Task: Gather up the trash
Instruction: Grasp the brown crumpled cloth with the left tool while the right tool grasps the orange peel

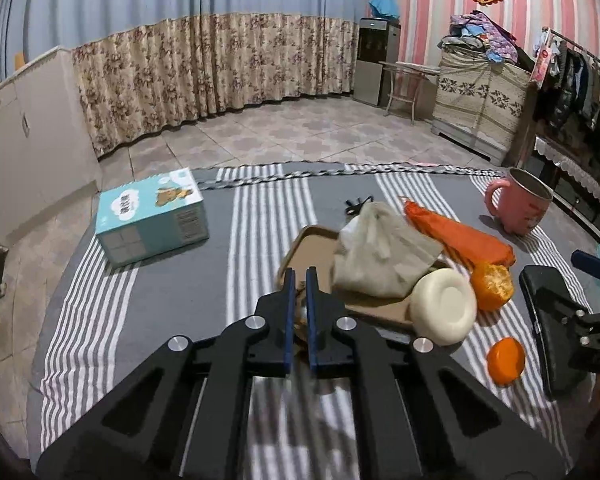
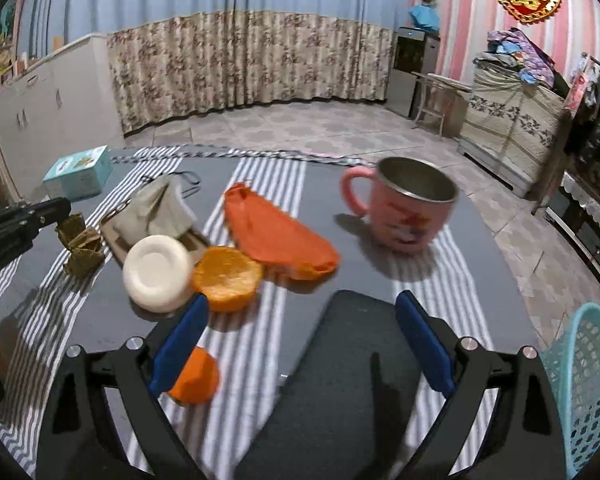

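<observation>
The table (image 1: 172, 300), under its grey cloth with white stripes, fills the ground ahead of both tools. Off to the left gripper's far left sits a pale blue carton (image 1: 152, 216); far off to its right stands the pink mug (image 2: 404, 208), which for the right gripper lies straight ahead. Low at the right gripper's right edge, the teal mesh basket (image 2: 588, 384) shows its rim.

Straight ahead of the left gripper lies the trash pile: a flat brown card (image 1: 312, 252), a crumpled grey bag (image 1: 380, 256) on top of it, an orange wrapper (image 1: 460, 236) beyond that. A white round lid (image 1: 444, 306) leans just right of the card, touching an orange peel half (image 1: 494, 284). A second peel piece (image 1: 506, 360) lies nearer, apart from it.

The left gripper (image 1: 299, 276) has its blue pads pinched narrow on a small brownish crumpled scrap (image 2: 80, 246), at the card's near edge.

The right gripper (image 2: 300, 312) stands wide apart, nothing between the pads; its left finger overlaps the near peel piece.
</observation>
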